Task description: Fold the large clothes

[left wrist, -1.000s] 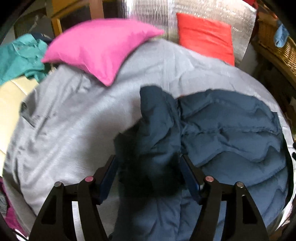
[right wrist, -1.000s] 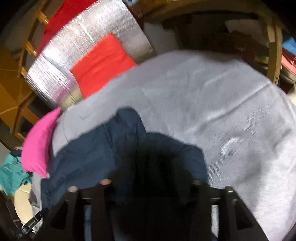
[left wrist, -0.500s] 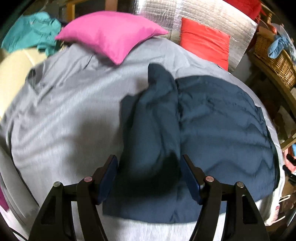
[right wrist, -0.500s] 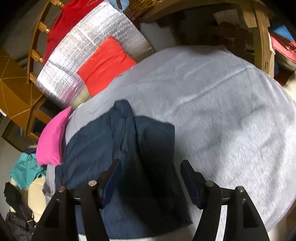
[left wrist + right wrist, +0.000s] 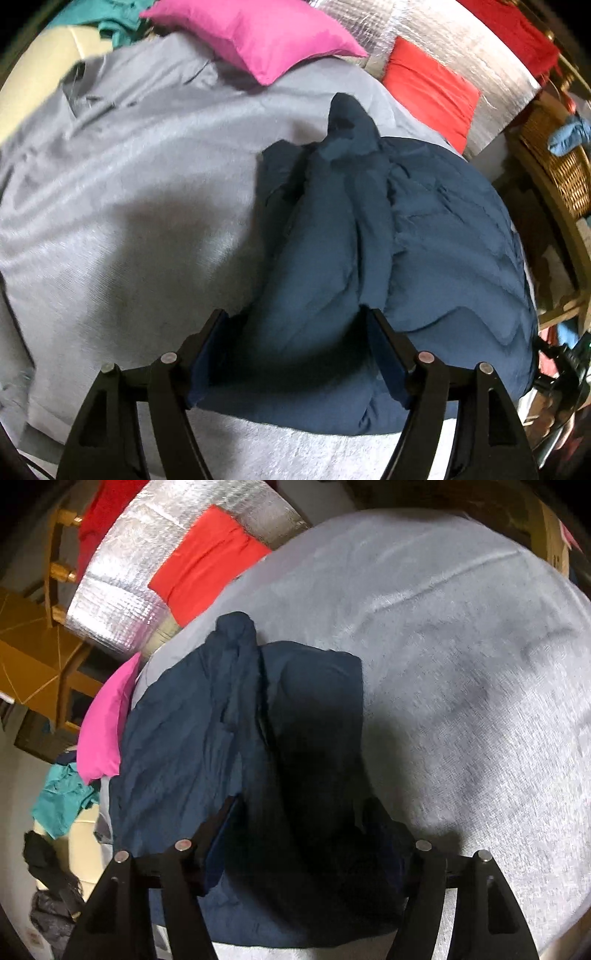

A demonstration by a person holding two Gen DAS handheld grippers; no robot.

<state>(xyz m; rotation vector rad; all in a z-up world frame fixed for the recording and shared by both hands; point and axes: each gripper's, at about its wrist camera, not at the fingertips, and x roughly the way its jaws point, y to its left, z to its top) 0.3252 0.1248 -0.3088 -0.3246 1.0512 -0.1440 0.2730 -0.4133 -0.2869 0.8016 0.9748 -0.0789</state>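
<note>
Jacket (image 5: 424, 236), navy and quilted in wavy seams, lies flat on the grey bed (image 5: 129, 206), its puffy body spread to the right in the left view and one panel or sleeve folded over along the middle, making a thick ridge that ends in a bunched far tip. Left gripper (image 5: 295, 317) hangs over the near end of that ridge; its jaws have just been opening and stand wide, fabric between them but not pinched. Right gripper (image 5: 303, 808) is also wide over the jacket's dark near edge, jaws just opened further. Pink pillow (image 5: 255, 33) and red pillow (image 5: 428, 88) lie at the far side.
</note>
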